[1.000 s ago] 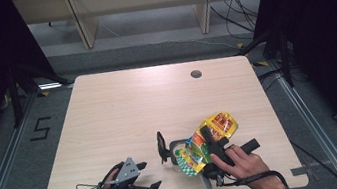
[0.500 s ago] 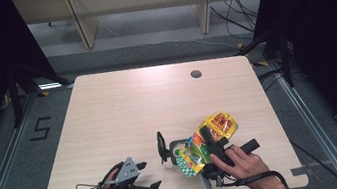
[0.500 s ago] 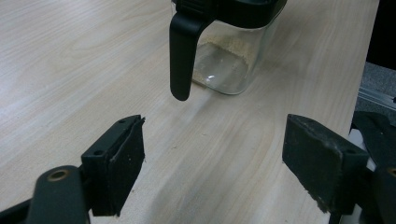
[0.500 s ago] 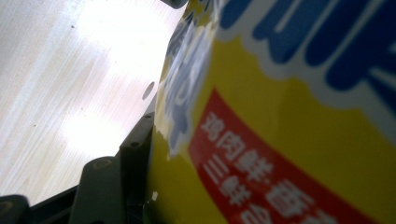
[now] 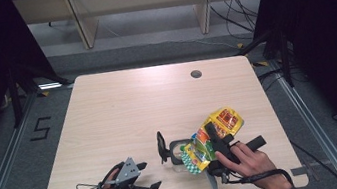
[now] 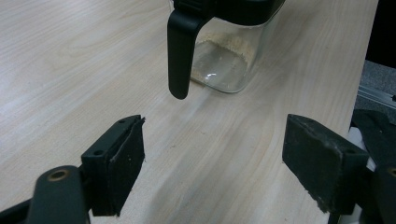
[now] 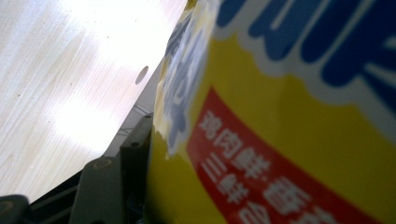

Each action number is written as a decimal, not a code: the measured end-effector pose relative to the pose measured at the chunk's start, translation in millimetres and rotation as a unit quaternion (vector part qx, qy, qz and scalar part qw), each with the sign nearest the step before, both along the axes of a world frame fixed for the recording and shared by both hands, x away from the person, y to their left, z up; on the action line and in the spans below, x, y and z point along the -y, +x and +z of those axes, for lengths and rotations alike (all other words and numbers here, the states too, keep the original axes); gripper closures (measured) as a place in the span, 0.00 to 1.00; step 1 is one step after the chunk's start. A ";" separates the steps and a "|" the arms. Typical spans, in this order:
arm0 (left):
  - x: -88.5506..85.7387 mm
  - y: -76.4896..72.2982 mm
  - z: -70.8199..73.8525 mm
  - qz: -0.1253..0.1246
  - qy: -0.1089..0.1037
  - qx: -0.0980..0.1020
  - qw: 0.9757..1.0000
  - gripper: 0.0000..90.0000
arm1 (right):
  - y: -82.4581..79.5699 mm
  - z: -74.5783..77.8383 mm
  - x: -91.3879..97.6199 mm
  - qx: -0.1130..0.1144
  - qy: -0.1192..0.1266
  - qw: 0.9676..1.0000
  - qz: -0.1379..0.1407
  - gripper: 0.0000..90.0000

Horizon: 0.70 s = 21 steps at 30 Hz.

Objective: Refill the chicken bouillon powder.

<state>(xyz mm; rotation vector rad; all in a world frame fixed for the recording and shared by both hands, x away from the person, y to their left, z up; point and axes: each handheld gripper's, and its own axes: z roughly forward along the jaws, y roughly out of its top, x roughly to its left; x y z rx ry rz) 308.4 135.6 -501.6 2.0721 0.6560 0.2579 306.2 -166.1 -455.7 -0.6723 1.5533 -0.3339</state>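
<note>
Right gripper (image 5: 212,141), clamped on a glossy yellow printed pouch (image 5: 213,136) tilted over the glass jar (image 5: 181,152), which stands just left of it. The right gripper view adds red-banded lettering and the pouch's crinkled edge (image 7: 180,93) against one jaw. Left gripper (image 5: 146,176), jaws wide and empty; its view reveals pale granules in the square jar (image 6: 224,60) ahead, its black lid flap (image 6: 180,51) hanging, on a wood-grain table (image 5: 123,111).
</note>
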 end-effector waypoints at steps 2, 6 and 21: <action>0.6 -0.3 -0.7 -0.003 -0.004 -0.003 1.000 0.23 | -1.6 -2.6 -4.0 -0.002 -0.007 1.000 0.007 0.43; 0.2 -0.2 0.0 0.000 -0.002 0.001 1.000 0.23 | -2.8 -6.2 -7.9 -0.007 -0.004 1.000 0.014 0.43; -0.2 0.6 0.3 -0.002 0.002 0.003 1.000 0.23 | -2.4 -1.5 -5.9 -0.013 -0.003 1.000 0.012 0.44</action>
